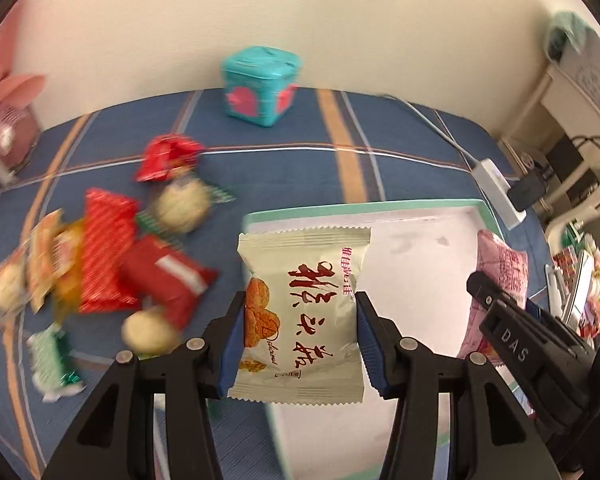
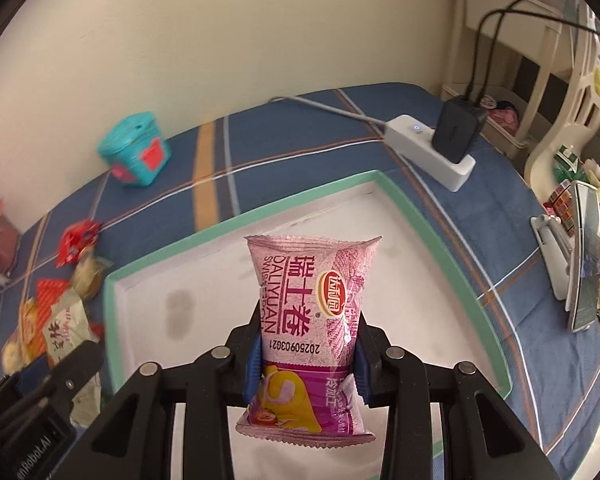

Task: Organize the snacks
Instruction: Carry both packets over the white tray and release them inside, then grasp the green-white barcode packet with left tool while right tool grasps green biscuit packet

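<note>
Snacks are lying in a loose heap [image 1: 100, 264] on the blue plaid cloth [image 1: 260, 152] covering the desk, left of a white tray with a green rim [image 2: 452, 240] that is sitting empty on the same cloth. A teal box [image 1: 260, 86] is standing at the far edge by the wall, and a white power strip [image 2: 428, 148] is lying beyond the tray's far corner. The left claw [image 1: 300, 344] is clamping a cream packet with red lettering [image 1: 304, 316] over the tray's near left edge, its blue pads pressing both sides. The right claw [image 2: 306, 364] is gripping a pink swiss-roll packet [image 2: 312, 320] upright above the tray's white floor
</note>
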{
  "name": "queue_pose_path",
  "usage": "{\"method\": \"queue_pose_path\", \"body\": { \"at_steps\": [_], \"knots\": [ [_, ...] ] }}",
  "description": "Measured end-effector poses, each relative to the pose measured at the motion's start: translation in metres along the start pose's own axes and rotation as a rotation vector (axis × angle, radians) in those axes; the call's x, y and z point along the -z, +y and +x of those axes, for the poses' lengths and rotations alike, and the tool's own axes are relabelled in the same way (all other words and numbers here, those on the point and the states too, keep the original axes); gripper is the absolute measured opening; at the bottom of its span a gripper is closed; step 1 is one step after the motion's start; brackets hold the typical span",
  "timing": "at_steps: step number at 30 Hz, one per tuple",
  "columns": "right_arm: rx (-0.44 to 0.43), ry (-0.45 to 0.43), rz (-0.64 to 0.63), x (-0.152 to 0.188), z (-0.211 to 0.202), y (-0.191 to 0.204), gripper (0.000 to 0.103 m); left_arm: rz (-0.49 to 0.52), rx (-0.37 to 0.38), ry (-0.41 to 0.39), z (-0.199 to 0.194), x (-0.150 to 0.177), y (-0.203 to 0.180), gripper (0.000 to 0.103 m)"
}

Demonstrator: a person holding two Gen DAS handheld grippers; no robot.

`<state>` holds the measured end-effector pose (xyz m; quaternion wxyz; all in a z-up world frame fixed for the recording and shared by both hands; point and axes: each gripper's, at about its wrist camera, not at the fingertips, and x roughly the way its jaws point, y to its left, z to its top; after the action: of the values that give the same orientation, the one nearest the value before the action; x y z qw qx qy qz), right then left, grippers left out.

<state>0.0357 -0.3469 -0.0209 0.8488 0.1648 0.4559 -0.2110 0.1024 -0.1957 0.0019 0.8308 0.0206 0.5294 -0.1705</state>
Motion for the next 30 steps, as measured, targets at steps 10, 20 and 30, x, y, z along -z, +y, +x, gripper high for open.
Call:
{"method": "queue_pose_path", "body": {
  "at_steps": [10,20,30],
  "knots": [
    [0.050,-0.017,0.004,-0.023,0.026,-0.017,0.039,0.036,0.023,0.020,0.042,-0.015,-0.018,0.053],
    [0.016,-0.011,0.007,-0.024,0.027,-0.020,0.062,0.043,0.013,0.012,0.042,-0.011,-0.017,0.075],
    [0.002,-0.028,-0.013,-0.014,0.004,-0.017,0.102,0.008,-0.064,-0.028,0.014,-0.002,0.005,0.091]
  ]
}}
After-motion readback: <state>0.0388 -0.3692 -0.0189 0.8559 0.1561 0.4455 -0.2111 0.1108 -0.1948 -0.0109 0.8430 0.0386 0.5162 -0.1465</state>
